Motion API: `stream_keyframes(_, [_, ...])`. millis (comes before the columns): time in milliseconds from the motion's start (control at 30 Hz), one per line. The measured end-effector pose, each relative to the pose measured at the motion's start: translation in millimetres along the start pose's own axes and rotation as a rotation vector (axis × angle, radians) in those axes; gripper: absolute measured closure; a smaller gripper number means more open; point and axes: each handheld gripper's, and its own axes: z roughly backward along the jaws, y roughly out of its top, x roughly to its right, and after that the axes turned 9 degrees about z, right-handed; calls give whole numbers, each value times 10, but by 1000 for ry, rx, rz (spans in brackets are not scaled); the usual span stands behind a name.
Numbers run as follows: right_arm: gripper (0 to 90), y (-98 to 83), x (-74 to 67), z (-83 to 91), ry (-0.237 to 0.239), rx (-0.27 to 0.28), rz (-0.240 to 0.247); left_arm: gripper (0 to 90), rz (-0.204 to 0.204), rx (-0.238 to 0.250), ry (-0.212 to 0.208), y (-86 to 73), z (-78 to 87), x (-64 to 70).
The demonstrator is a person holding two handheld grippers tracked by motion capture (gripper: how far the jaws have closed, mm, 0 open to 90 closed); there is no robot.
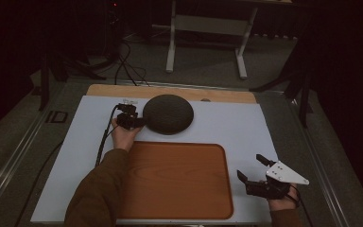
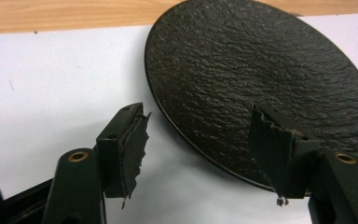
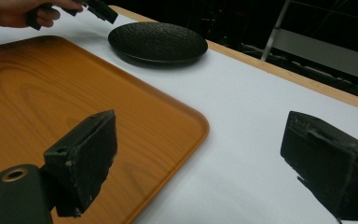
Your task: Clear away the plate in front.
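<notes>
A round black plate with a rough, slate-like surface (image 1: 168, 113) lies on the white mat near its far edge, also seen close up as the plate (image 2: 261, 79) and far off as the plate (image 3: 157, 43). My left gripper (image 1: 137, 121) is at the plate's left rim, open, its jaws straddling the rim (image 2: 200, 140): one jaw stands over the mat, the other over the plate. A wooden tray (image 1: 179, 179) lies empty in front of the plate. My right gripper (image 1: 251, 166) hovers open just right of the tray (image 3: 51, 93), nothing between its jaws (image 3: 200, 154).
The white mat (image 1: 246, 127) covers a wooden table whose far edge (image 1: 170, 90) shows beyond the plate. A cable (image 1: 105, 137) trails from the left gripper along the mat. Metal stand legs (image 1: 208, 47) stand on the floor behind the table.
</notes>
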Motion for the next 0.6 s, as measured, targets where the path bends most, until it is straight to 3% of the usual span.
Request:
stream_keyframes(367, [105, -1, -1, 4, 1, 0, -2, 471, 54, -54, -7, -52, -171, -23])
stream_keyframes(600, [104, -5, 0, 11, 3, 0, -6, 496, 123, -81, -55, -68, -241, -48])
